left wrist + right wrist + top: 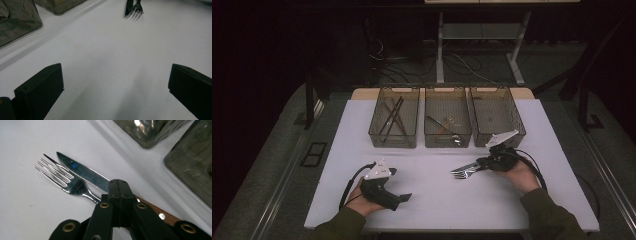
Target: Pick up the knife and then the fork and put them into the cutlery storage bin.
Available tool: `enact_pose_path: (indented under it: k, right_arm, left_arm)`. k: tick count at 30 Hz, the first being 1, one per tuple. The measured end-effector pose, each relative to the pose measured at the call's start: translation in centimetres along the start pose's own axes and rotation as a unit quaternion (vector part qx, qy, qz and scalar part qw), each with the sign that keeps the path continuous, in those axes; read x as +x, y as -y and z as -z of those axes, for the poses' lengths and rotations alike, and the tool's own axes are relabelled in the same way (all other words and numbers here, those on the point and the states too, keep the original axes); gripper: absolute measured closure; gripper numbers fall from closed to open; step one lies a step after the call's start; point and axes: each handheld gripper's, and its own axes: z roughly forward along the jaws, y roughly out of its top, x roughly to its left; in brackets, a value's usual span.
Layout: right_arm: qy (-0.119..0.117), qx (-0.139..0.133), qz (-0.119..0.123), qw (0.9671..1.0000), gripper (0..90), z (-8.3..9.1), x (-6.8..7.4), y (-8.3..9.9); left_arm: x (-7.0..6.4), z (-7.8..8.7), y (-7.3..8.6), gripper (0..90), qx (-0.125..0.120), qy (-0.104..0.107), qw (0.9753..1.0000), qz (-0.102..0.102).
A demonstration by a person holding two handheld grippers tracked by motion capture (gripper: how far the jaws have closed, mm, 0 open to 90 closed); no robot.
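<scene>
A metal fork [62, 178] and a wood-handled knife [82, 171] lie side by side on the white table [437, 195], right of centre. In the high view the fork [458, 174] and knife [469, 167] stick out leftward from under my right gripper [482, 164]. The right gripper [118, 187] has its jaws pressed together with no gap, directly over both handles; I cannot tell if it pinches either. My left gripper [403, 197] sits near the front left, held by a hand. Its jaws [115, 87] stand wide apart over bare table, with the fork [137, 7] and knife [128, 6] far ahead.
Three smoky clear bins stand in a row at the table's back. The left bin [393, 140] holds dark sticks, the middle bin [447, 141] some utensils, and the right bin [519, 120] looks nearly bare. A cable trails from each gripper.
</scene>
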Motion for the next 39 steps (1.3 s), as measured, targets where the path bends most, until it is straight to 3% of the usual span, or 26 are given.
enact_pose_path:
  k: [26, 39]
  right_arm:
    - [-0.002, 0.023, 0.026, 0.9994, 90.0, -0.5, 0.6, 0.0]
    - [-0.025, 0.029, 0.038, 0.9985, 90.0, 0.1, 1.1, 0.8]
  left_arm:
    - [-0.1, -0.1, 0.0, 0.0, 0.004, 0.002, 1.0, -0.002]
    - [-0.1, -0.1, 0.0, 0.0, 0.006, 0.004, 1.0, -0.003]
